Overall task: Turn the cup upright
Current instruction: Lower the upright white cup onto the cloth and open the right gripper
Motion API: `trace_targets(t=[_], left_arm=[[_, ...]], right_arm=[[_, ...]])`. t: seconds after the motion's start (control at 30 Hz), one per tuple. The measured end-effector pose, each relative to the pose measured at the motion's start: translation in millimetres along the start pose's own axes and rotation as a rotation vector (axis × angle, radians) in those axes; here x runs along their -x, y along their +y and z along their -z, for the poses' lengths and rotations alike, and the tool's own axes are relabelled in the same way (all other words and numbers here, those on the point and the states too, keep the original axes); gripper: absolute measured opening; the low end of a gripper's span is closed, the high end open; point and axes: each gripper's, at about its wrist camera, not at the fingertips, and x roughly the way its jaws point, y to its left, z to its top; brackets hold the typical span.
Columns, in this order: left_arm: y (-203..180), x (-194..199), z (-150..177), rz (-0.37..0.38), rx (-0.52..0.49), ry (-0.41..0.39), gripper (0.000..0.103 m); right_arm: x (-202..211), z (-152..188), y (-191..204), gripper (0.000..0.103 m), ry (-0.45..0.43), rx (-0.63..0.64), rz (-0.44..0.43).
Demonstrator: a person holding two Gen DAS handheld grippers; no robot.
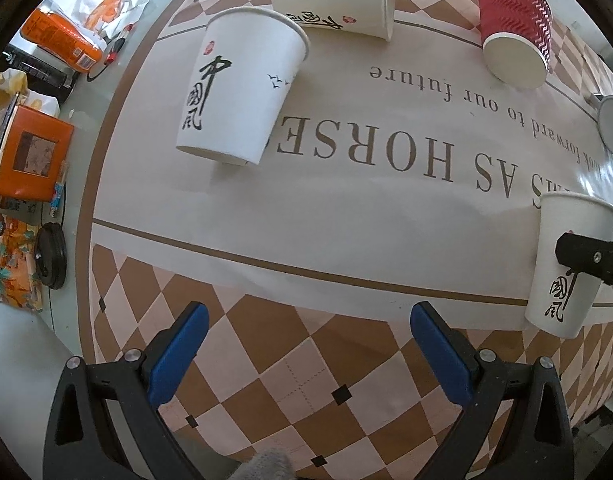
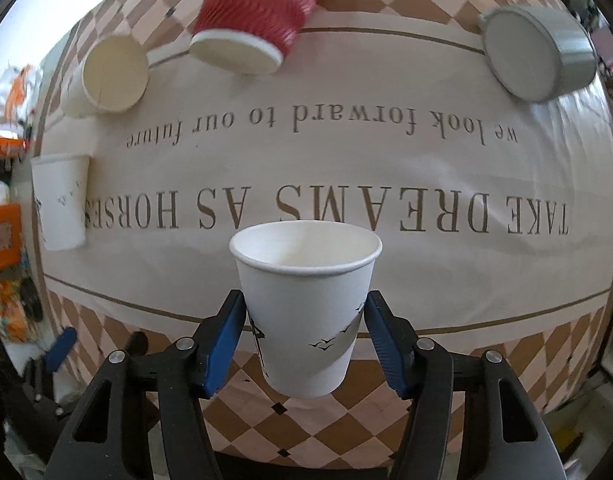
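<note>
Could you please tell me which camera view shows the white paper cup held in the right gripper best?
The right wrist view: the white paper cup sits central and upright between the right gripper pads, with its open mouth visible. The left wrist view shows it only at the right edge, partly hidden.

Red ribbed cup (image 1: 514, 24), checkered mat (image 1: 306, 368)

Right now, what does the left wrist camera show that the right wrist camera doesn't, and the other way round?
Only the left wrist view shows the black lid and the left gripper, jaws open and empty. Only the right wrist view shows the held cup's open mouth and the right gripper closed on its sides. Both show the held cup, the red cup and the tablecloth.
</note>
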Motion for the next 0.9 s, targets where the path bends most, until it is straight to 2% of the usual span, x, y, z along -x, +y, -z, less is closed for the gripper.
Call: trace_targets(t=[0.17, 0.27, 0.37, 0.53, 0.63, 0.73, 0.9], left_arm=[[-7, 2, -4, -0.004, 0.003, 0.001, 0.103], [-8, 2, -6, -0.012, 0.002, -0.001, 0.103], [-13, -1, -8, -0.033, -0.002, 0.003, 0.103], [-17, -10, -13, -0.039, 0.027, 0.010, 0.103], [-18, -14, -13, -0.025, 0.050, 0.011, 0.103], [-20, -17, -11, -0.012, 0.056, 0.008, 0.103], [-20, -21, 2, 0.008, 0.037, -0.004, 0.103]], right_arm=[[6, 2, -20, 0.062, -0.042, -0.086, -0.092], [22, 10, -38, 0.062, -0.121, -0.109, -0.133], [35, 9, -42, 0.062, -0.256, -0.091, -0.148], [48, 11, -39, 0.062, -0.439, -0.027, -0.130], [47, 19, -37, 0.062, -0.568, 0.034, -0.075], [42, 28, -35, 0.062, -0.647, 0.062, -0.041], [40, 51, -33, 0.063, -0.716, 0.086, -0.026]])
